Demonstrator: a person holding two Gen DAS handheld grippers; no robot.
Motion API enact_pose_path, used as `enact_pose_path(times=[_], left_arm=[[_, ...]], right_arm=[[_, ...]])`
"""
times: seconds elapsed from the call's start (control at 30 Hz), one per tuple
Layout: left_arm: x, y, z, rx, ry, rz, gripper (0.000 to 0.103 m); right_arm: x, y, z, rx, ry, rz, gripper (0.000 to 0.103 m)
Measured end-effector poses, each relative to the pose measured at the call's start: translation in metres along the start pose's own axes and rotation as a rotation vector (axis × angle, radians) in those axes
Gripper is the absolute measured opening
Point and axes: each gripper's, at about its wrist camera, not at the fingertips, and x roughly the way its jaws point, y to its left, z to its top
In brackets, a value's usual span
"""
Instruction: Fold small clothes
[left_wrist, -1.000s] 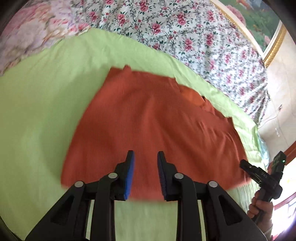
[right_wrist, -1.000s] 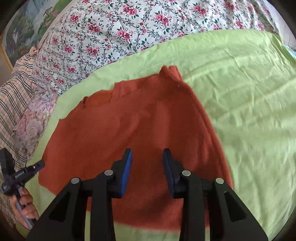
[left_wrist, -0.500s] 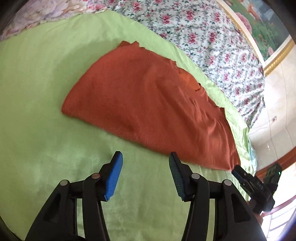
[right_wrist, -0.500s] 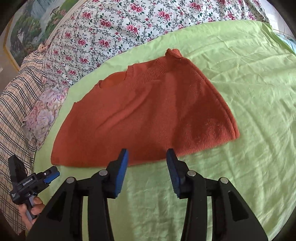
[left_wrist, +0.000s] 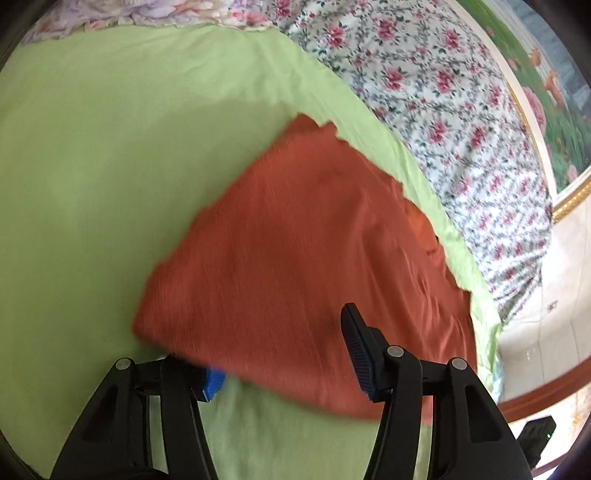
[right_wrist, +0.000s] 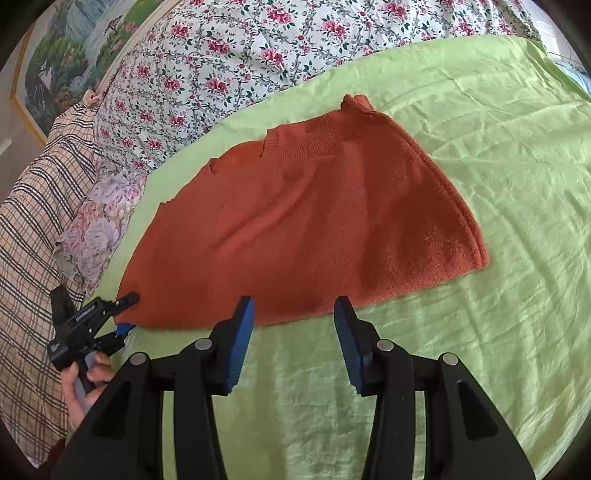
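Bed (right_wrist: 236, 48) under floral quilt, green sheet (right_wrist: 480, 110) spread over it, rust-orange knit garment (right_wrist: 314, 221) flat on sheet

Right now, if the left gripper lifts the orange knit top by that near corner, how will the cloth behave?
The orange knit top will probably drape and sag: it lies limp and flat on the green sheet. Being folded double, its layers may slide apart. The left gripper, jaws open with one finger under the corner, likely lifts only that corner at first.
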Motion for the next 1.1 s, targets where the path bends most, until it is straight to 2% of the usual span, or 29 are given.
enact_pose_path(times=[0.1, 0.13, 0.17, 0.27, 0.37, 0.47, 0.6, 0.7, 0.87, 1.1], left_arm=[[0.005, -0.003, 0.010, 0.002, -0.017, 0.036, 0.049], [0.006, -0.006, 0.013, 0.006, -0.023, 0.048, 0.040], [0.005, -0.010, 0.015, 0.018, -0.032, 0.056, 0.025], [0.000, -0.033, 0.016, 0.101, -0.061, 0.074, 0.010], [-0.010, -0.074, 0.011, 0.221, -0.095, 0.042, 0.009], [-0.012, -0.129, -0.003, 0.359, -0.100, -0.036, 0.008], [0.006, -0.182, -0.034, 0.486, -0.054, -0.113, 0.008], [0.035, -0.209, -0.068, 0.595, -0.006, -0.100, 0.008], [0.079, -0.211, -0.103, 0.668, 0.070, -0.019, 0.007], [0.073, -0.204, -0.101, 0.680, 0.064, -0.050, 0.007]], right_arm=[[0.006, -0.001, 0.007, 0.002, 0.005, 0.014, 0.047], [0.008, -0.002, 0.010, 0.001, 0.006, 0.015, 0.047], [0.010, -0.003, 0.014, 0.001, 0.003, 0.016, 0.047], [0.014, -0.008, 0.026, 0.004, -0.003, 0.025, 0.047], [0.018, -0.017, 0.041, 0.016, -0.003, 0.033, 0.047], [0.020, -0.028, 0.054, 0.039, 0.013, 0.036, 0.047], [0.021, -0.044, 0.072, 0.072, 0.028, 0.056, 0.047], [0.022, -0.052, 0.086, 0.103, 0.036, 0.096, 0.047], [0.044, -0.050, 0.103, 0.146, 0.113, 0.181, 0.050], [0.112, -0.003, 0.121, 0.073, 0.237, 0.274, 0.057]])
